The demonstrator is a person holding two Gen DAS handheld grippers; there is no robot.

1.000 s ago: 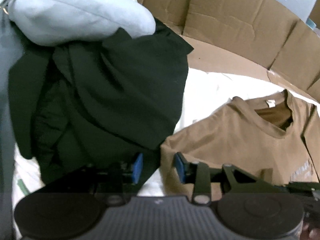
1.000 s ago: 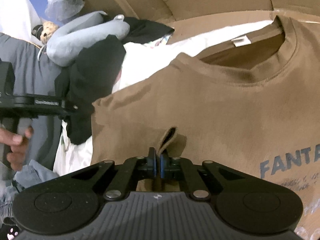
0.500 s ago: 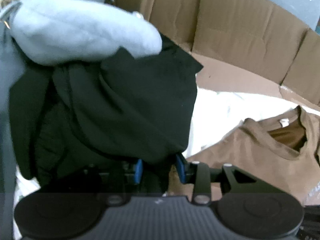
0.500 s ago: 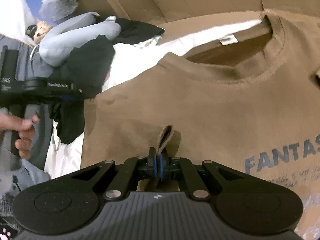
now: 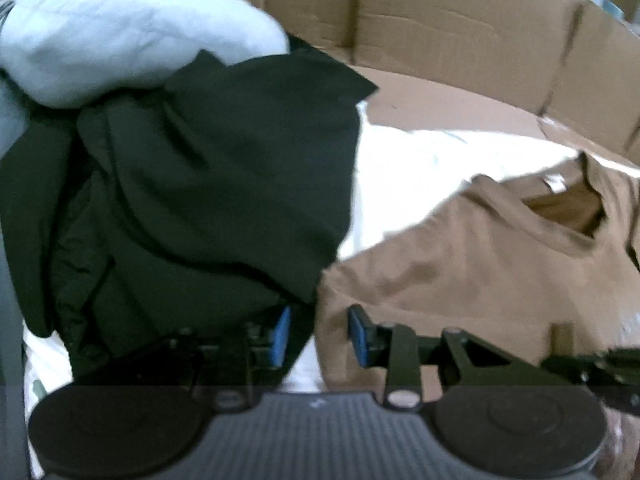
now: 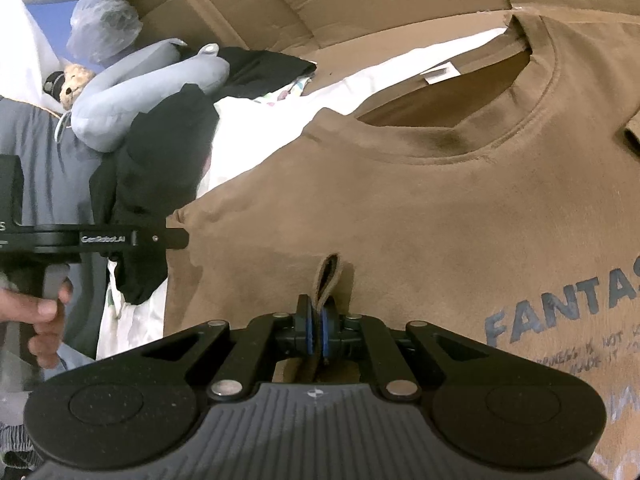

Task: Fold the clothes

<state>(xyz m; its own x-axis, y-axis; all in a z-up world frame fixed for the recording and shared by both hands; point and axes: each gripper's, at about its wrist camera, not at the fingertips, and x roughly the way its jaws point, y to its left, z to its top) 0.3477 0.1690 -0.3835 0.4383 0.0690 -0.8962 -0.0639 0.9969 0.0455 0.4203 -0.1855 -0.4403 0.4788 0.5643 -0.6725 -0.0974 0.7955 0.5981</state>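
A brown T-shirt [image 6: 420, 208] with blue lettering lies flat on a white sheet [image 6: 256, 128], collar toward the cardboard. My right gripper [image 6: 316, 326] is shut on a small raised fold of the shirt's lower front. In the left wrist view my left gripper [image 5: 318, 336] stands open at the brown T-shirt [image 5: 460, 272], whose left edge runs between the blue pads without being pressed. From the right wrist view the left gripper [image 6: 176, 238] reaches in level from the left and its tip meets that same shirt edge, with a hand [image 6: 44, 308] on its handle.
A heap of black clothes [image 5: 208, 200] lies just left of the shirt, with a light blue neck pillow [image 5: 132, 36] on top. Cardboard walls [image 5: 460, 28] close off the far side. A plush bear [image 6: 76, 80] and a plastic bag [image 6: 104, 28] sit at the far left.
My left gripper has swung off the black clothes and down onto the brown shirt's left edge. The right gripper keeps its hold on the fold and has hardly moved.
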